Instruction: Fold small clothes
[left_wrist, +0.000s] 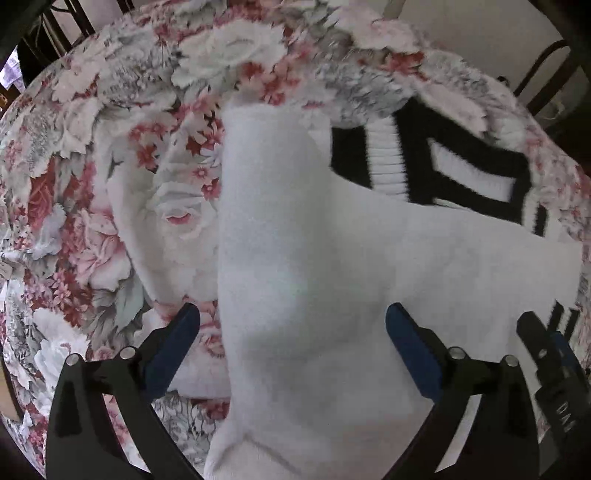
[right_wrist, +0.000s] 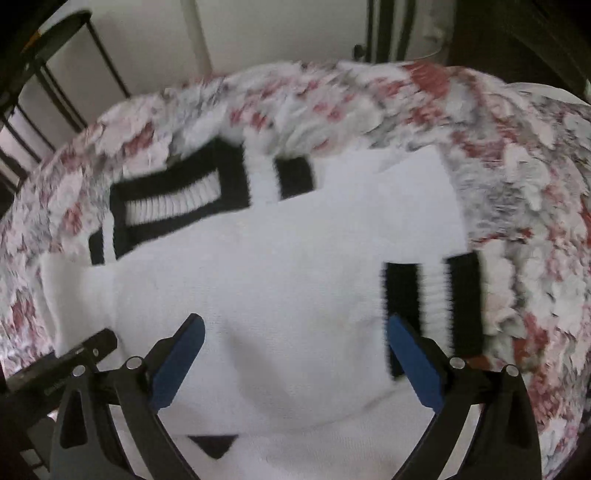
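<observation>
A small white knit sweater (left_wrist: 332, 266) with black and white ribbed bands (left_wrist: 458, 162) lies on the flowered cloth (left_wrist: 92, 184). One white sleeve (left_wrist: 266, 155) runs up the middle of the left wrist view. My left gripper (left_wrist: 291, 332) hangs open just above the white knit, nothing between its blue pads (left_wrist: 173, 350). In the right wrist view the same sweater (right_wrist: 258, 280) lies partly folded, a black and white cuff (right_wrist: 432, 295) at the right. My right gripper (right_wrist: 295, 343) is open over it, with nothing between its fingers.
The flowered cloth (right_wrist: 517, 184) covers a rounded table. Dark metal chair frames (right_wrist: 44, 96) stand behind it by a pale wall. The right gripper's black fingers (left_wrist: 550, 365) show at the right edge of the left wrist view. The other gripper's black body (right_wrist: 66, 362) shows at lower left in the right view.
</observation>
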